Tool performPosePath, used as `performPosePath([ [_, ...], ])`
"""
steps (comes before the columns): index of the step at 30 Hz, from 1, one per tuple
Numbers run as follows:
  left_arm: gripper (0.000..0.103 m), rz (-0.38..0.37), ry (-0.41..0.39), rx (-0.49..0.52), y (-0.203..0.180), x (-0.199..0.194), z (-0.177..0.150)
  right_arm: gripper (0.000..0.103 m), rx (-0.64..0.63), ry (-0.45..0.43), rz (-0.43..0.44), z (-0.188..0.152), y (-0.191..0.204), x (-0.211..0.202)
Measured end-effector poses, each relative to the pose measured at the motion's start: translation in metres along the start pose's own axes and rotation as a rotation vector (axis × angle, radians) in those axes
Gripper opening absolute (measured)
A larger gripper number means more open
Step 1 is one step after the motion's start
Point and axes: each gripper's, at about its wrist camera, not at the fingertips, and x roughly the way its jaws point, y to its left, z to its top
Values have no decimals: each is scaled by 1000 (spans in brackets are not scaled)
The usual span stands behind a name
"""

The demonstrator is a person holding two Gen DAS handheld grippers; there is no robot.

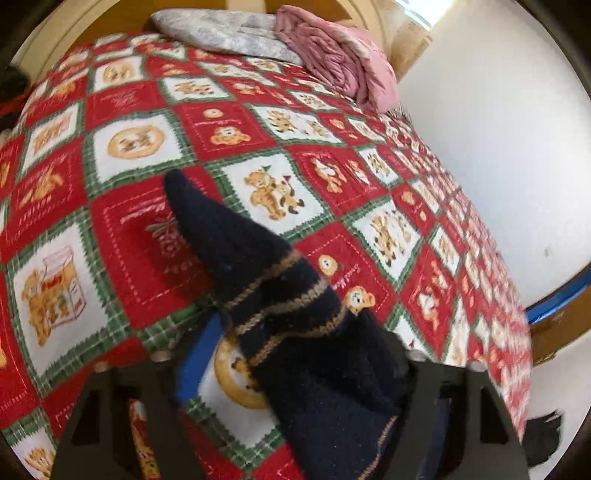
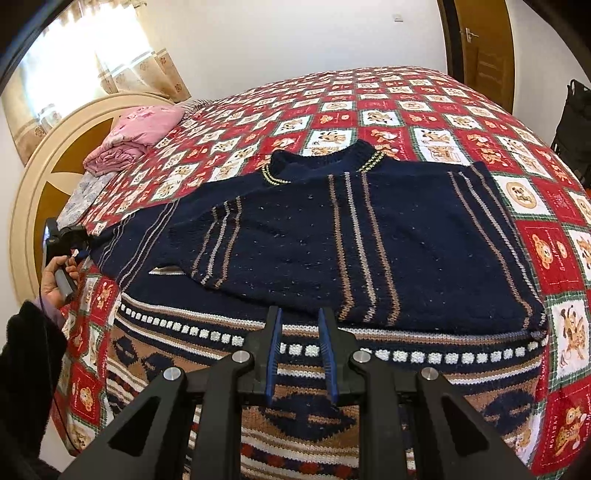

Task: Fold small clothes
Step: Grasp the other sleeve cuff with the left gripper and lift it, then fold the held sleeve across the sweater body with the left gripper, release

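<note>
A navy knitted sweater (image 2: 351,236) with tan and grey stripes lies flat on the bed, collar at the far side, one sleeve folded across its front. My left gripper (image 1: 295,354) is shut on the other sleeve (image 1: 258,273), which is lifted and stretched off the sweater's left side; this gripper also shows in the right wrist view (image 2: 70,240). My right gripper (image 2: 299,354) hovers over the patterned hem band (image 2: 295,398) at the near edge, jaws apart with nothing between them.
The bed has a red, white and green teddy-bear quilt (image 2: 406,110). A pink folded blanket (image 1: 340,62) and a grey pillow (image 1: 221,33) lie by the round headboard (image 2: 29,206). A white wall is beside the bed, and a wooden door (image 2: 484,48) is at the far right.
</note>
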Motion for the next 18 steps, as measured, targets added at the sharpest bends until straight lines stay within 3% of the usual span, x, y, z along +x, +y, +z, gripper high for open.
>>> performPosePath([
  [1, 24, -12, 12, 25, -2, 3, -1, 21, 2, -2, 3, 0, 0, 0],
  [2, 18, -70, 38, 18, 0, 5, -3, 21, 4, -3, 5, 0, 1, 0],
  [4, 16, -110, 26, -7, 6, 2, -4, 21, 8, -6, 12, -1, 0, -2],
  [9, 15, -121, -15, 9, -1, -22, -9, 21, 39, -33, 14, -4, -12, -11],
  [13, 15, -160, -89, 171, -54, -71, -24, 21, 102, -53, 19, -6, -29, -17],
  [18, 15, -283, -168, 454, -156, -143, -92, 21, 170, -69, 34, -12, -46, -24],
])
